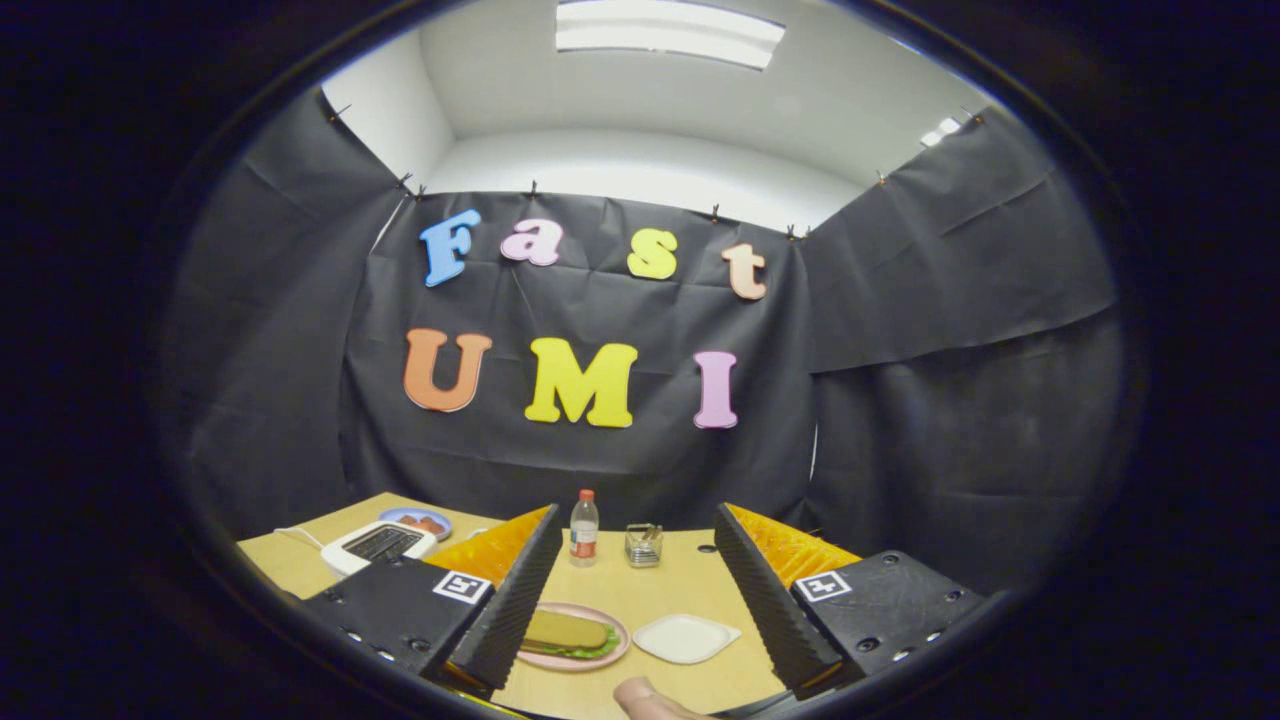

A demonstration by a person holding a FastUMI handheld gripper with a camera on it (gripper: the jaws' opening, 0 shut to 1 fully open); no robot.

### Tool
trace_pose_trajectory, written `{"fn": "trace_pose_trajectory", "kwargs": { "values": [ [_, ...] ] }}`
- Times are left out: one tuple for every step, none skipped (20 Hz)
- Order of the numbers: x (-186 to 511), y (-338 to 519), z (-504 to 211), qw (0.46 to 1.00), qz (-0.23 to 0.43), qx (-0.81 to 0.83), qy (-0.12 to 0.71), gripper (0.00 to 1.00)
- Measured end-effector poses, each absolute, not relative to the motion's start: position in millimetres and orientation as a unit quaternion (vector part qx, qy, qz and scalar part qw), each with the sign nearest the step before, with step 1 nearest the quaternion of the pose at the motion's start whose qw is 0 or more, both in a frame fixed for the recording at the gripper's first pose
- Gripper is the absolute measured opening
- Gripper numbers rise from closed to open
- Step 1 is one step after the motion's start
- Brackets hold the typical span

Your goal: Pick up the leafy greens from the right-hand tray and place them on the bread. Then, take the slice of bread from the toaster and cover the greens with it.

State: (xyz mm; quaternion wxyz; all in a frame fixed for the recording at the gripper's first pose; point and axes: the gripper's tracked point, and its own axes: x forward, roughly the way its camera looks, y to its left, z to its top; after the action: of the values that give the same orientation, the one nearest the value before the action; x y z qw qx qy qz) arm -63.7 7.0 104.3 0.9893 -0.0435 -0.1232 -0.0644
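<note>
We see our claw (634, 600) spread wide, holding nothing, above the worktop (650, 590). Between its fingers, a pink plate (610, 655) carries light, crushable bread (565, 630) covering soft greens (598, 650); grip bread edges gently.

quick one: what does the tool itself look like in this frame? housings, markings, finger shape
The tool has two wedge-shaped fingers with ribbed, sawtooth inner faces, standing apart with nothing between them. Each finger sits on a matte black housing with round screw holes along its edge. Each housing carries a square black-and-white fiducial marker. No cables can be made out. A fingertip pokes in below; no sleeve or glove is visible.
</note>
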Motion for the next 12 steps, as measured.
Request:
{"fn": "trace_pose_trajectory", "kwargs": {
  "values": [
    [-65.5,7.7,105.3,0.989,-0.064,-0.045,-0.126,0.94],
    [-67.6,8.5,107.1,0.989,-0.064,-0.047,-0.129,0.94],
    [-69.7,8.7,107.3,0.988,-0.065,-0.049,-0.131,0.94],
    [-70.7,10.0,107.7,0.988,-0.064,-0.05,-0.133,0.94],
    [-71.6,11.9,108.3,0.988,-0.062,-0.052,-0.135,0.94],
    [-72.7,13.2,108.1,0.987,-0.062,-0.053,-0.135,0.94],
    [-73.3,14.4,107.7,0.987,-0.06,-0.055,-0.135,0.94],
    [-73.1,16.0,107.1,0.987,-0.059,-0.057,-0.135,0.94],
    [-71.6,15.9,105.4,0.988,-0.059,-0.057,-0.133,0.94],
    [-71.7,16.2,104.6,0.988,-0.058,-0.057,-0.131,0.94],
    [-70.4,16.4,103.5,0.988,-0.058,-0.056,-0.129,0.94],
    [-69.9,15.7,102.8,0.989,-0.058,-0.056,-0.128,0.94]
  ]
}}
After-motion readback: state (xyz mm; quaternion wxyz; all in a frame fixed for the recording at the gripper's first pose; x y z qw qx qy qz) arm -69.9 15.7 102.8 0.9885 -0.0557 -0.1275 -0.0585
